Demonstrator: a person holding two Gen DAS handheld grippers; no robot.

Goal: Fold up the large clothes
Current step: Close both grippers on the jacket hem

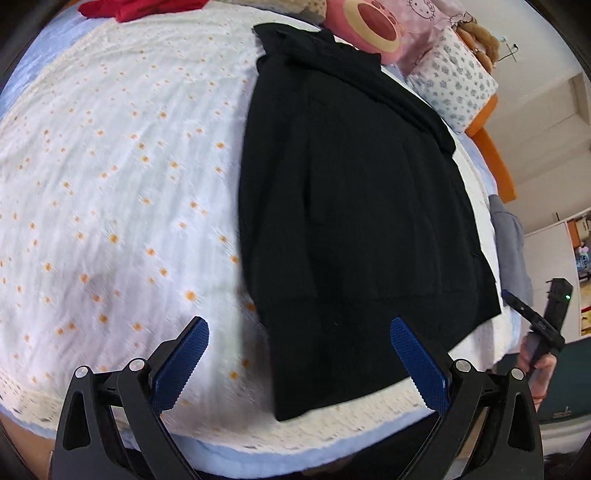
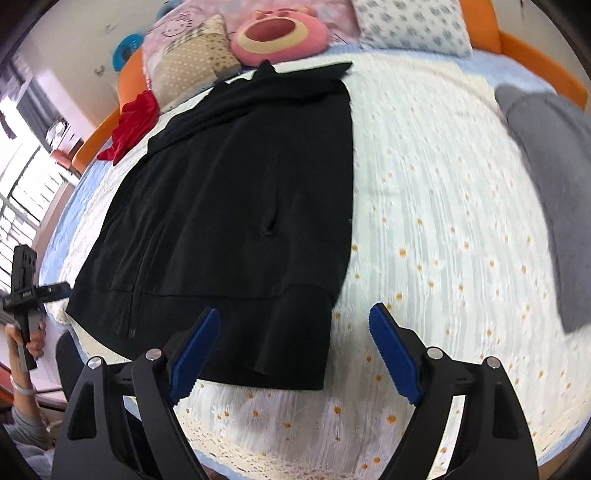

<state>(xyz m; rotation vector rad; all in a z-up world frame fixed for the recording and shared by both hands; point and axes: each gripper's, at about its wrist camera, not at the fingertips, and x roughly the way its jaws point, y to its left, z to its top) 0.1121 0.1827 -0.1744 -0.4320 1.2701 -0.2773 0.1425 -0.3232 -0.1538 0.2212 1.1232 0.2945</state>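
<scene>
We hold both grippers over a bed spread with a white daisy-print bedspread (image 1: 110,166). Taking the black jacket (image 1: 354,206) as our landmark, a red garment (image 1: 140,9) lies beyond its left side, a pink bear plush (image 1: 369,26) sits at its collar, a floral pillow (image 1: 454,77) and orange bed frame (image 1: 495,162) stand to its right. The jacket lies flat, one side folded over. Our left gripper (image 1: 299,328) and right gripper (image 2: 295,317) hang above its hem, jaws wide, empty.
</scene>
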